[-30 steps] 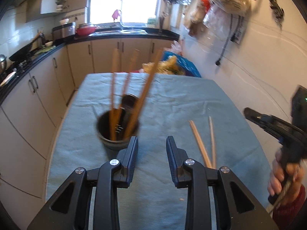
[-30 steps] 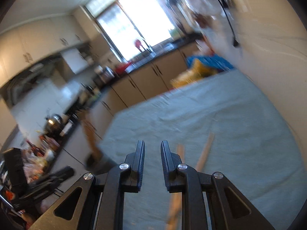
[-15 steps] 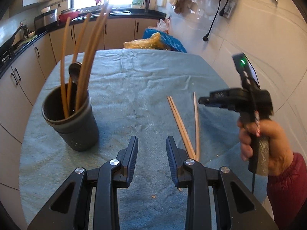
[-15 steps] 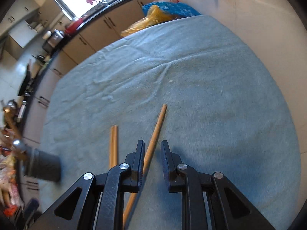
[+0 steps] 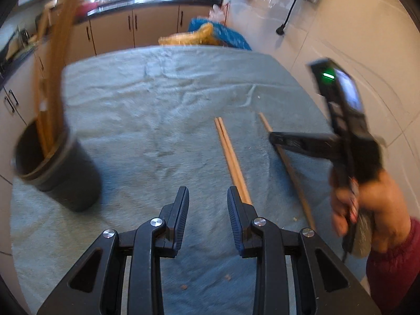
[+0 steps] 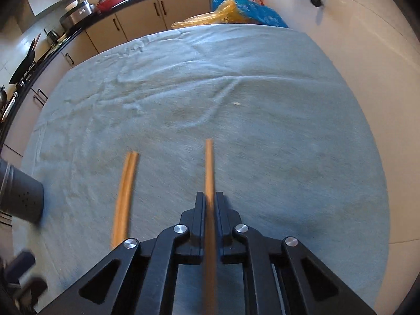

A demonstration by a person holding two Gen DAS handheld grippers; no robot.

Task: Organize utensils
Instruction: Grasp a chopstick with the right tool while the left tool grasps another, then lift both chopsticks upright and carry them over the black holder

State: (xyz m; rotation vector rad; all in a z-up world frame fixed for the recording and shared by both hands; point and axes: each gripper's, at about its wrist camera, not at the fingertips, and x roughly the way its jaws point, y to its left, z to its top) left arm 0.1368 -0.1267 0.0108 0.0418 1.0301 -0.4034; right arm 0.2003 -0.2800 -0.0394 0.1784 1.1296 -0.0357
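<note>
One chopstick clamped between right gripper jaws, just closed

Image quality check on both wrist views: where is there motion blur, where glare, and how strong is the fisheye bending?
Left wrist view: the dark utensil holder and the right gripper are smeared by motion; the window is blown out. Right wrist view: the single chopstick is slightly soft between the closed jaws, and the paired chopsticks are streaked. Both views bow the teal cloth edges strongly.
</note>
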